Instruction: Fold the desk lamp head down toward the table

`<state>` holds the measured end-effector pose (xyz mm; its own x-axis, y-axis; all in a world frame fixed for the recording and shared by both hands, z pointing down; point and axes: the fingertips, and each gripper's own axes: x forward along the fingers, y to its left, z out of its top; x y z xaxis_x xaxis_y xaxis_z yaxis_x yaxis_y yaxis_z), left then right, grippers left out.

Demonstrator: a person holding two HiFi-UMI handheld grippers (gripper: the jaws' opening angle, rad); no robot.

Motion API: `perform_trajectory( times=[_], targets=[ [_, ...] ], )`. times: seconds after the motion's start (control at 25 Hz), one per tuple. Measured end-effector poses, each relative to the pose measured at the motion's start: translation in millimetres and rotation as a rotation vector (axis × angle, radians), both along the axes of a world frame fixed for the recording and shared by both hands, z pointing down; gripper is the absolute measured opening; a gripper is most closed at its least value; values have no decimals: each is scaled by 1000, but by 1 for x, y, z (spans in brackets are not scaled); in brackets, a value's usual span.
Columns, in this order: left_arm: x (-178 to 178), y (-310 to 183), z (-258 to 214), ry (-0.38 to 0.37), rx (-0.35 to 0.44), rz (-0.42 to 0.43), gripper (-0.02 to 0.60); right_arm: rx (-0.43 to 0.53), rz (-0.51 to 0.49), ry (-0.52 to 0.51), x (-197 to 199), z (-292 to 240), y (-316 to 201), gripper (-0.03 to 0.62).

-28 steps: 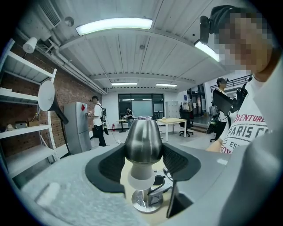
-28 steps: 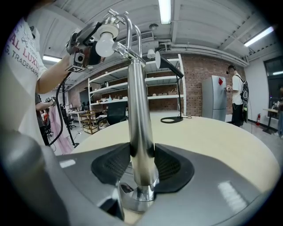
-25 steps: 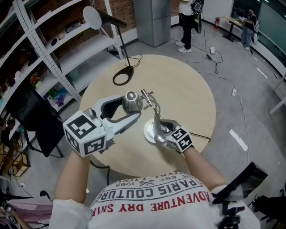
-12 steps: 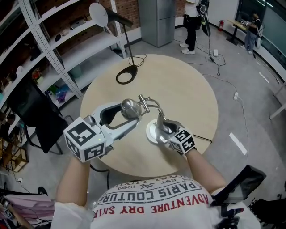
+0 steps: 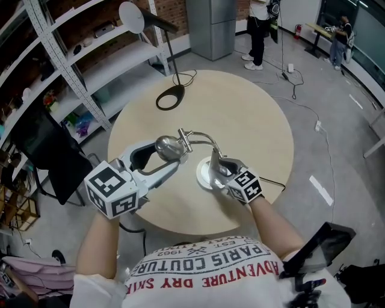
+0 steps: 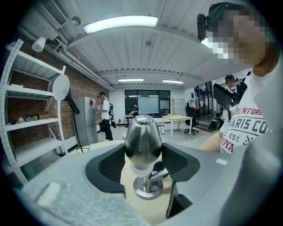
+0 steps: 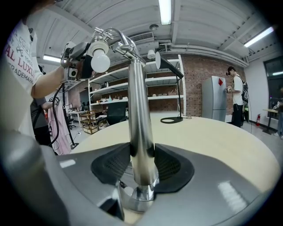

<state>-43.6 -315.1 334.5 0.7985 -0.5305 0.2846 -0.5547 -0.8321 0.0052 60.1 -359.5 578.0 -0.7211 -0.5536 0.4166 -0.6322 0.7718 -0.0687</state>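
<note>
A chrome desk lamp stands on the round wooden table (image 5: 252, 120). Its round base (image 5: 204, 174) sits near the front edge. My left gripper (image 5: 166, 153) is shut on the egg-shaped lamp head (image 5: 168, 145), with the pads pressing both sides of the lamp head (image 6: 142, 137). In the left gripper view the base (image 6: 148, 189) shows below the head. My right gripper (image 5: 218, 171) is shut on the stem (image 7: 140, 132) just above the base. The curved neck (image 5: 201, 137) arcs from the stem over to the head. In the right gripper view the white bulb (image 7: 100, 62) shows at the upper left.
A black ring-shaped lamp base (image 5: 170, 97) with a thin pole and a white disc head (image 5: 131, 17) stands at the table's far left. A black cable (image 5: 274, 182) runs off the right edge. Metal shelves (image 5: 66, 54) and a black chair (image 5: 42, 156) stand left of the table.
The lamp head has swung left and lower with my left gripper shut on it, and the neck has bent over further. My right gripper has stayed on the stem.
</note>
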Motion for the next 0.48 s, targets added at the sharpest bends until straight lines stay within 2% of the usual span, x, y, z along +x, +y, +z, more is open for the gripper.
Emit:
perform_trajectory(
  times=[0.48],
  targets=[
    [-14,3,21,-29,-29,-20,256,-1,-3,3,-1,0,-2,167]
  ],
)
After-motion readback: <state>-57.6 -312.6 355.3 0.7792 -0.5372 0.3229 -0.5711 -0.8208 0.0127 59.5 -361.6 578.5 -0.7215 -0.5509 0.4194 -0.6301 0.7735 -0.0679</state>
